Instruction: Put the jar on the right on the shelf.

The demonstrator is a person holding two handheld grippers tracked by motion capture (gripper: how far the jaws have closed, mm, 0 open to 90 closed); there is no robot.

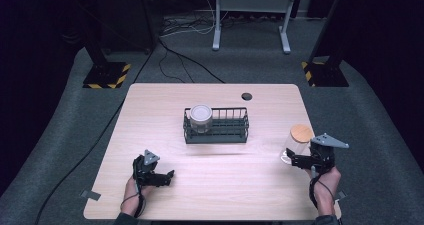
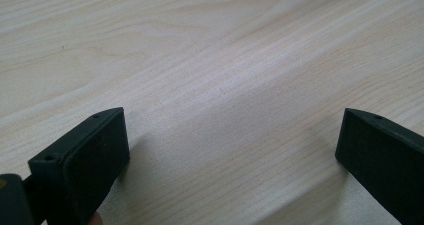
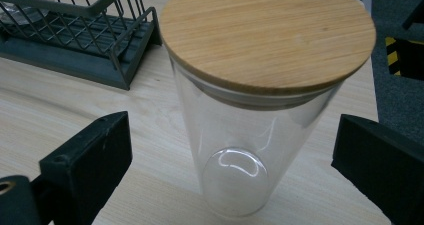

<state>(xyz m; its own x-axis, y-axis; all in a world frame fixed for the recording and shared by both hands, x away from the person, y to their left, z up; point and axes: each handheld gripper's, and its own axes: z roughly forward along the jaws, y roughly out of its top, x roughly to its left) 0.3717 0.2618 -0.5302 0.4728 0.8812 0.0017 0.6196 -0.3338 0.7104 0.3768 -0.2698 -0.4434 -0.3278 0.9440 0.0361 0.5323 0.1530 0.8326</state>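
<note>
My right hand-held gripper (image 1: 295, 160) is at the counter's right edge, jaws wide apart, one either side of the jar (image 3: 250, 135). Neither jaw touches the glass; gaps on both sides in the right gripper view. The jar is clear glass, upright on the counter (image 1: 215, 185), bamboo lid (image 3: 267, 35) seated on top. Looks empty as far as I can tell.

My left hand-held gripper (image 1: 162, 177) is low over the counter near the front left, jaws also spread, bare wood between them in the left gripper view (image 2: 230, 150). Well apart from the jar.

Around: a dark wire rack (image 1: 216, 127) sits mid-counter, up and left of the jar, with clear counter between the two. In the right gripper view its near corner (image 3: 125, 50) comes close beside the jar's lid line, but they are apart. A second jar with a grey lid (image 1: 201, 116) stands in the rack's left end; the rest of the rack looks free.

Cable hole (image 1: 246, 96) near the far edge. Nothing lies between the right jaws and the jar. The counter edge is just right of the jar.
</note>
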